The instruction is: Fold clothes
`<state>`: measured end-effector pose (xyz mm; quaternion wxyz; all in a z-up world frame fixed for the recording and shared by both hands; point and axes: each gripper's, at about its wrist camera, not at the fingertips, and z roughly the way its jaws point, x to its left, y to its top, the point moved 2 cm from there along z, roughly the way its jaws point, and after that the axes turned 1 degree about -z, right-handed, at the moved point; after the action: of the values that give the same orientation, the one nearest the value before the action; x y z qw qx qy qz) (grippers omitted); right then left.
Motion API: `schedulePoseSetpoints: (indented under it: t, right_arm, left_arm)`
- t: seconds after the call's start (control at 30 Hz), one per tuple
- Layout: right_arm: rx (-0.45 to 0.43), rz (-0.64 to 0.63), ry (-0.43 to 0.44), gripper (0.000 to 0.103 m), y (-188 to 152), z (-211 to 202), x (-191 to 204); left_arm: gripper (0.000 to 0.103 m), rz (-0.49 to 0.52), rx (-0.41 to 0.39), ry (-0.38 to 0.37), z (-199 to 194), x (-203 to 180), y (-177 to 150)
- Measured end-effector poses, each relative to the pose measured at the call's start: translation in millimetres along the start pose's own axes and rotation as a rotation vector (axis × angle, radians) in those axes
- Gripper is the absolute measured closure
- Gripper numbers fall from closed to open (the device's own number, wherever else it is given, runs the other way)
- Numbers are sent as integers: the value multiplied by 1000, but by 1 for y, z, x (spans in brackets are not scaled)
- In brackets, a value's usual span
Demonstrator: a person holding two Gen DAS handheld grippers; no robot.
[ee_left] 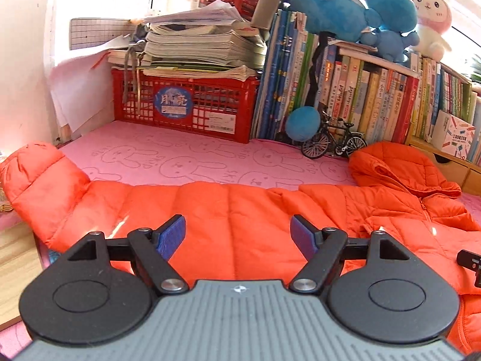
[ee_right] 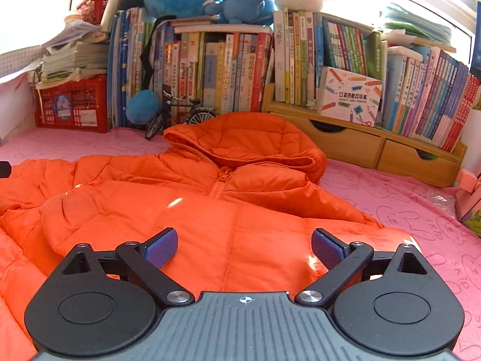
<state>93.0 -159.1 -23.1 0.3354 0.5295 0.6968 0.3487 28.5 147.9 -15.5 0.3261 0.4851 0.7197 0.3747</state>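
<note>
An orange quilted hooded jacket lies spread on the pink mat. In the left wrist view one sleeve reaches to the far left and the hood lies at the right. My left gripper hovers over the jacket's body, open, with nothing between its blue pads. In the right wrist view the jacket shows its zipped front and its hood further back. My right gripper is above the front panel, open and holding nothing. A black corner of the right gripper shows at the left view's right edge.
A red crate stacked with papers stands at the back left. Rows of books with plush toys on top line the back. A small model bicycle stands by the hood. A wooden drawer unit is at the back right.
</note>
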Motion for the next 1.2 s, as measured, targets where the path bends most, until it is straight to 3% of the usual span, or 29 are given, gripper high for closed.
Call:
schedulePoseSetpoints:
  t: [0.13,0.27,0.33,0.47,0.57,0.67,0.73,0.83,0.9,1.0,1.07,1.2]
  right_arm:
    - [13,-4,36,5,-8,8,8]
    - [35,20,43,3,-19,17,7]
    - [38,32,50,2,-20,17,5]
    - [38,32,49,2,-21,17,5]
    - [41,35,51,2,-21,17,5]
    - [46,38,53,1,-21,18,5]
    - [49,35,49,0,-21,19,6]
    - [54,29,43,0,-21,19,7]
    - [57,25,40,0,-21,19,7]
    - [61,22,37,0,-21,20,8]
    - [63,20,36,0,-21,20,8]
    - [66,21,36,0,-21,20,8]
  left_arm:
    - [26,-14,-18,59,-11,23,-5]
    - [24,-122,17,70,-19,49,-11]
    - [25,-159,-18,171,-24,59,-11]
    - [25,-110,-110,390,-26,72,1]
    - [25,-186,-93,442,-15,103,11]
    - [28,-274,-31,555,3,133,12]
    - [34,-338,19,561,16,150,9]
    - [36,-420,81,509,35,167,9]
    - [38,-422,66,506,39,169,11]
    - [57,-442,44,483,44,171,13]
    - [78,-471,26,442,43,172,14]
    - [89,-489,-42,386,27,164,16]
